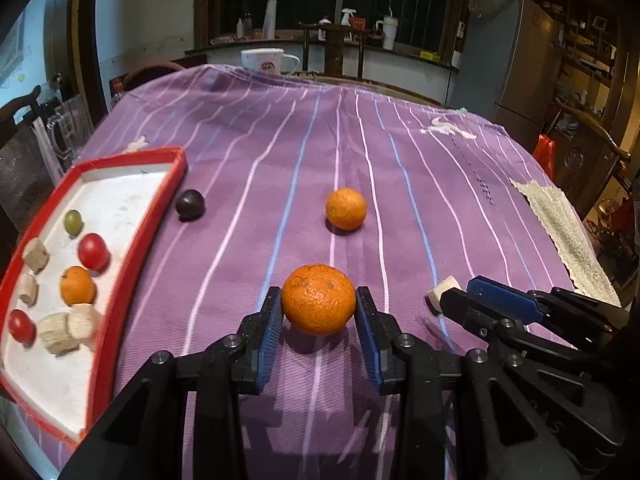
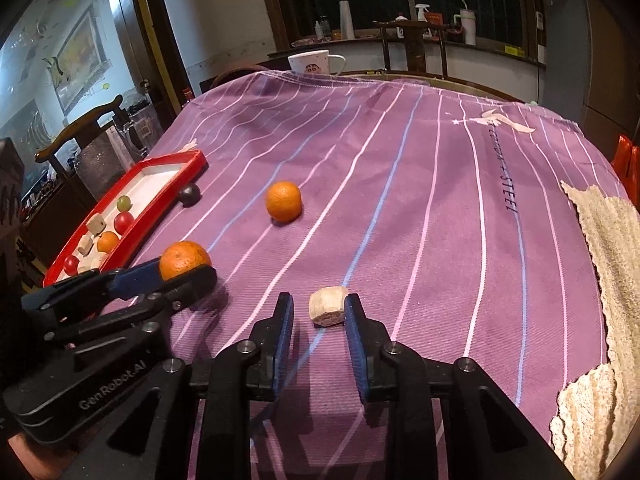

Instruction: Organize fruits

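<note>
Left wrist view: left gripper (image 1: 319,304) pinches the near orange (image 1: 318,299) across its widest part, jaws pressed to both sides, just above the purple striped cloth (image 1: 280,152). Judged light and firm, with a grippy peel; too hard a squeeze would bruise it. Far orange (image 1: 346,209) lies mid-table; dark plum (image 1: 190,205) sits just beside the red tray (image 1: 132,232) at left, which holds small fruits and pale chunks

Right wrist view: right gripper (image 2: 319,312) has its right jaw touching a pale chunk (image 2: 329,305), left jaw apart from it; not gripped. Chunk looks light and soft. Towel (image 2: 600,240) at right edge; cluttered dim room beyond, mug (image 2: 314,63) at far edge
</note>
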Tool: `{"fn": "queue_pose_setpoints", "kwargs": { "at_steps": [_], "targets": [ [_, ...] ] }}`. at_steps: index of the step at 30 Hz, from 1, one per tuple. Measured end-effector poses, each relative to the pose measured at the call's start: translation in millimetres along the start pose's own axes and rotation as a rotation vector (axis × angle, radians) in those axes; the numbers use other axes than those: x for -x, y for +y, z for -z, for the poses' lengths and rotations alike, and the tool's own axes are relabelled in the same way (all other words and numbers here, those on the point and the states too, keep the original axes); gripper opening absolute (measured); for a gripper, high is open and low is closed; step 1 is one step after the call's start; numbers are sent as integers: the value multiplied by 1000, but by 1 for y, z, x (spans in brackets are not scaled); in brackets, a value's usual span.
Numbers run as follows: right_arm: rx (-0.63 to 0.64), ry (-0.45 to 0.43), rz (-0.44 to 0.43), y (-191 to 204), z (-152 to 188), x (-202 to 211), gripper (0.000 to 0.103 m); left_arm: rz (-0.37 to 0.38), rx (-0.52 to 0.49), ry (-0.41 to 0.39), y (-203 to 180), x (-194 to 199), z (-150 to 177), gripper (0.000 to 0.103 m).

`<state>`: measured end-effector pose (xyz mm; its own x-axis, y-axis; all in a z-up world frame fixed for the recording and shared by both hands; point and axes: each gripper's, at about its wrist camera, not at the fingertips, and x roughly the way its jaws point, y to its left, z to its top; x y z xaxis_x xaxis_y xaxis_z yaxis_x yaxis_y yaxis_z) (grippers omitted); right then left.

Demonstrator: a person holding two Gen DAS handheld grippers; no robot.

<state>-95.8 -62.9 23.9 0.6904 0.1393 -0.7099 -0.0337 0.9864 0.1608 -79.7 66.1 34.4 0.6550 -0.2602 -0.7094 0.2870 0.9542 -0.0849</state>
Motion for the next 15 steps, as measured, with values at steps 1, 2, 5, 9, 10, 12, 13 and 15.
{"fn": "queue_pose_setpoints", "kwargs": {
  "at_steps": [1,2,5,9,10,12,13,15],
  "targets": [
    [1,-3,-1,1,0,1,28,-4,1,-5,1,2,0,35],
    [2,-7,-1,2,0,3,28,-9,2,-10,2,4,-1,35],
    [8,-14,-2,4,0,7,27,-23,9,-23,6,10,-1,35],
    [12,-22,-7,6,1,13,26,-33,22,-35,13,17,0,35],
    [12,-24,-8,7,1,14,26,-35,25,-38,14,18,0,35],
    [15,-29,-14,9,0,18,26,-40,35,-47,18,23,1,35],
    [17,-32,-17,11,0,19,26,-42,39,-50,21,25,1,35],
    [22,-38,-22,14,0,23,26,-46,45,-56,23,29,2,35]
  ]
}}
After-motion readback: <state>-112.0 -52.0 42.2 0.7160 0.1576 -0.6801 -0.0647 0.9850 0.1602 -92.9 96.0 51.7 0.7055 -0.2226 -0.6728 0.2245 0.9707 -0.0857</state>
